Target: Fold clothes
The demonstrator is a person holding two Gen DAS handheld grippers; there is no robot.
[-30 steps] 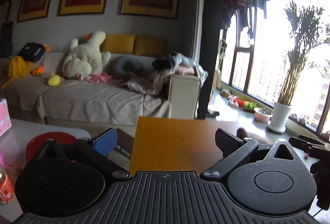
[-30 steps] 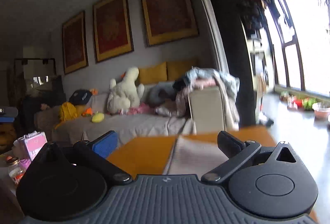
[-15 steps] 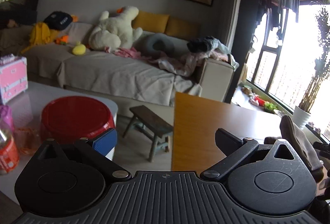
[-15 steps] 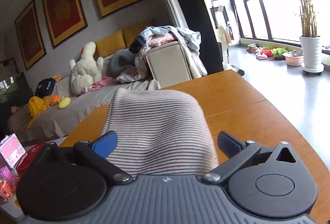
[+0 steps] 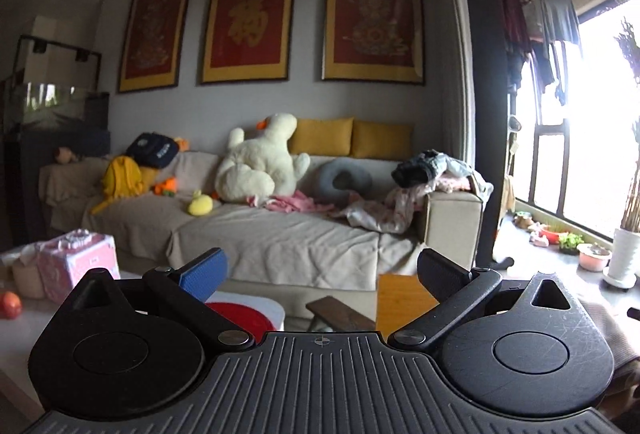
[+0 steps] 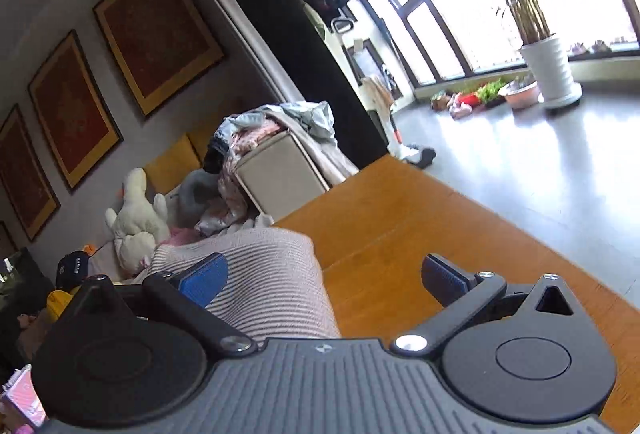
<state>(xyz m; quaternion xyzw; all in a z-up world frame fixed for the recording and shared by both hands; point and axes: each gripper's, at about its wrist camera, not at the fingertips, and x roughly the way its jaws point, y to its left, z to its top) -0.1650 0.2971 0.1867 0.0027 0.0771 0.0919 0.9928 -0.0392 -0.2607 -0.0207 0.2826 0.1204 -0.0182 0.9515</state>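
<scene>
Risk of snagging or dragging only one layer of the striped garment and spoiling the fold, since it lies bunched on the orange worktop close under the tilted right gripper, partly behind its left finger. Right gripper spread wide, clamping nothing, cloth near the blue pad but contact unclear. Left gripper likewise wide open and empty, raised toward the sofa, away from the garment.

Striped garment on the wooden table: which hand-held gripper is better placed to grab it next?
Right hand-held gripper: open, directly over the striped garment. The left hand-held gripper faces the sofa.
</scene>
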